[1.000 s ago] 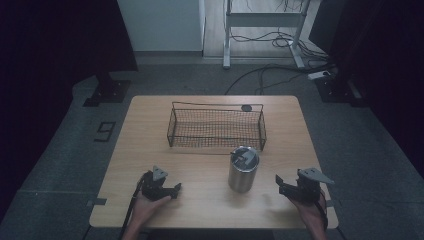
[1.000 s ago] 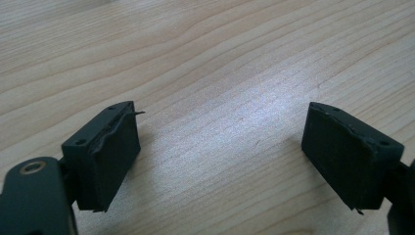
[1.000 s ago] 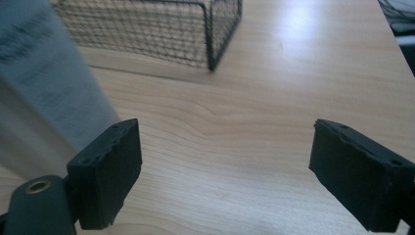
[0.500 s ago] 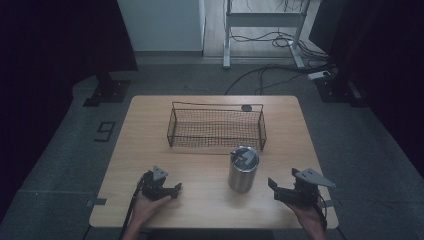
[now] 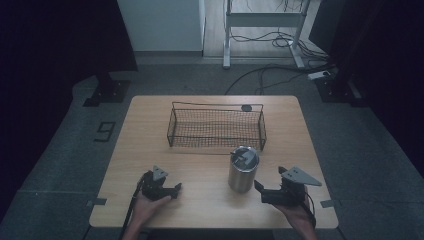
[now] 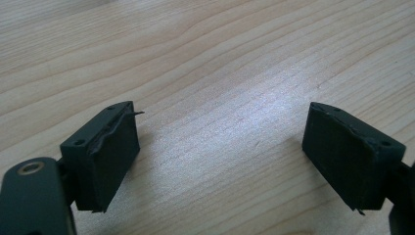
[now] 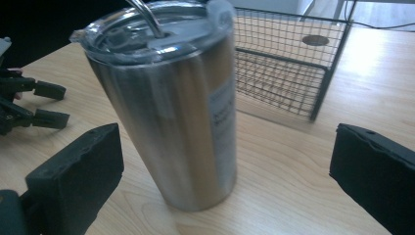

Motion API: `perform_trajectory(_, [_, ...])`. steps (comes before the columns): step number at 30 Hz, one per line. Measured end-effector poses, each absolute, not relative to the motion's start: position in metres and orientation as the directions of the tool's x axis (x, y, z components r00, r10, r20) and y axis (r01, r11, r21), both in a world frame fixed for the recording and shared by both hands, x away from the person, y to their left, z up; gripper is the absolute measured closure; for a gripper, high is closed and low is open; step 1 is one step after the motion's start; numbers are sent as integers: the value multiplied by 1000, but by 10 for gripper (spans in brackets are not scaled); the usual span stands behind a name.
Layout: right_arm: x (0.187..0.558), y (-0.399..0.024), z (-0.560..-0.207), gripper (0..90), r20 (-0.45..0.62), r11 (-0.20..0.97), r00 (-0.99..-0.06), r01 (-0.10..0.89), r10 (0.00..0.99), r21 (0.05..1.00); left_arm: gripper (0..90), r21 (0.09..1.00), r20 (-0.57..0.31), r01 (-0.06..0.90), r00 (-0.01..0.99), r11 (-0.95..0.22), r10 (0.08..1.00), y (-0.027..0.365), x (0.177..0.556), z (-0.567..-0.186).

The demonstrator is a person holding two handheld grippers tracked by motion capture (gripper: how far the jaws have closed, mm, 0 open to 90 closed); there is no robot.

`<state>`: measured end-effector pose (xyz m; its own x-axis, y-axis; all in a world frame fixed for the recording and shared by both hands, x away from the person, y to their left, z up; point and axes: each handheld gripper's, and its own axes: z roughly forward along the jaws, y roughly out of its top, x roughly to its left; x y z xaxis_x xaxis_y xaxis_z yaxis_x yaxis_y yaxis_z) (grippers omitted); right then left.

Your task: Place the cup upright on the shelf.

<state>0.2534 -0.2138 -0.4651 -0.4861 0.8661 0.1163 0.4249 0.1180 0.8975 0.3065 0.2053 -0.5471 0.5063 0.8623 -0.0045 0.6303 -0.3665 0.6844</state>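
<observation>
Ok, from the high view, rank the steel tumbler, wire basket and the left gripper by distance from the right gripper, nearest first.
1. Steel tumbler, just left of the right gripper.
2. Wire basket, beyond the tumbler, mid-table.
3. Left gripper, across the near edge.

Your high view looks forward and down over the whole bench (image 5: 150,130). Your right gripper view sits close behind the tumbler (image 7: 181,107), sharing it and the basket (image 7: 288,63).

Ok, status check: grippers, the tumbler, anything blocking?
Left gripper open, low over bare table. Right gripper open, facing steel tumbler, not touching. Tumbler upright, lid on. Wire basket behind; path clear.
</observation>
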Motion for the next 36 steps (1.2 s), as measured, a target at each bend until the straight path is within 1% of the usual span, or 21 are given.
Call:
perform_trajectory(7, [261, -197, -464, 0, 106, 139, -514, 415, 851, 899, 137, 684, -5, 630, 506, -366, 862, 205, 306, -547])
perform_trajectory(20, [276, -172, -462, 0, 94, 156, -540, 400, 837, 903, 137, 685, -5, 630, 506, -366, 862, 205, 306, -547])
perform_trajectory(24, [285, -161, -463, 0, 64, 183, -537, 394, 841, 900, 137, 684, -5, 630, 506, -366, 862, 205, 306, -547])
perform_trajectory(34, [301, -149, -472, 0, 55, 199, -533, 407, 844, 891, 137, 685, -5, 630, 507, -367, 862, 205, 306, -547])
perform_trajectory(36, [303, -147, -474, 14, 42, 206, -528, 402, 848, 892, 138, 685, -5, 630, 507, -367, 862, 205, 306, -547])
